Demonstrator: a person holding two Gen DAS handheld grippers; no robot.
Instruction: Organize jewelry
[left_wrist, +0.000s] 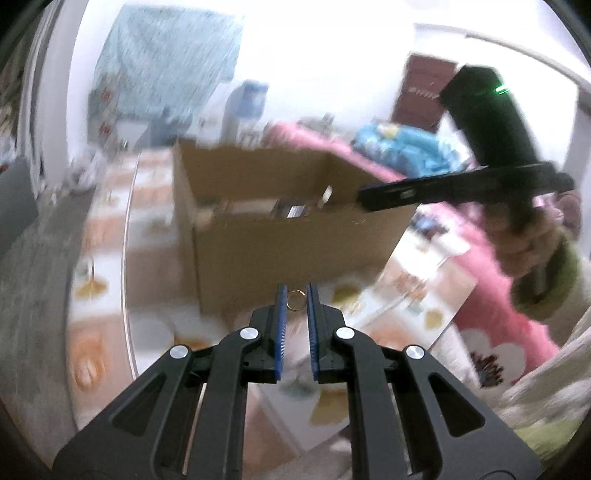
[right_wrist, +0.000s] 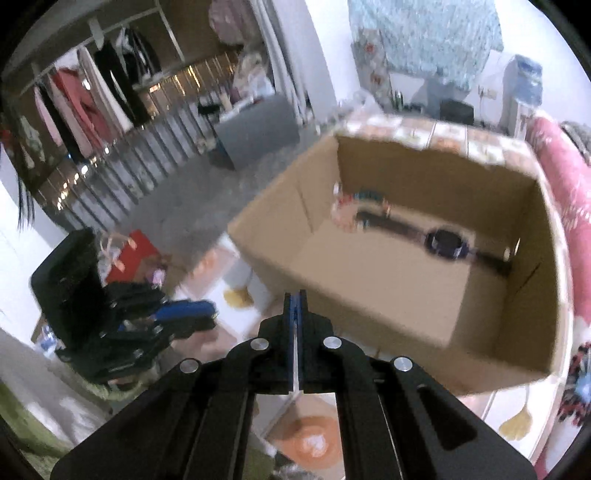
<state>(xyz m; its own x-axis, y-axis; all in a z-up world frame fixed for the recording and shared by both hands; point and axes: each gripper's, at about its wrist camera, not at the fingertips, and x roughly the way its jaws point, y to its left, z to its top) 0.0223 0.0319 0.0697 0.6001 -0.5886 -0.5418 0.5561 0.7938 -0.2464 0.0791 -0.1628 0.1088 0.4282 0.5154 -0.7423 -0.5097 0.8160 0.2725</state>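
Gold ring between left claw tips

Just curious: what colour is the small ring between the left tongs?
Gold, the small thin metal ring; left wrist view shows it best.

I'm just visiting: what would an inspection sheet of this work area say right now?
Surface: patterned mat under the box.
Job's things: small gold ring between the left tool's pads; cardboard box holds a dark watch and a beaded bracelet.
Clutter: nothing seen.
Grippers: left tool shut on the ring; right tool shut, nothing visible between its pads.
Cables: nothing seen.
Surroundings: pink blanket, hanging clothes, blurred.
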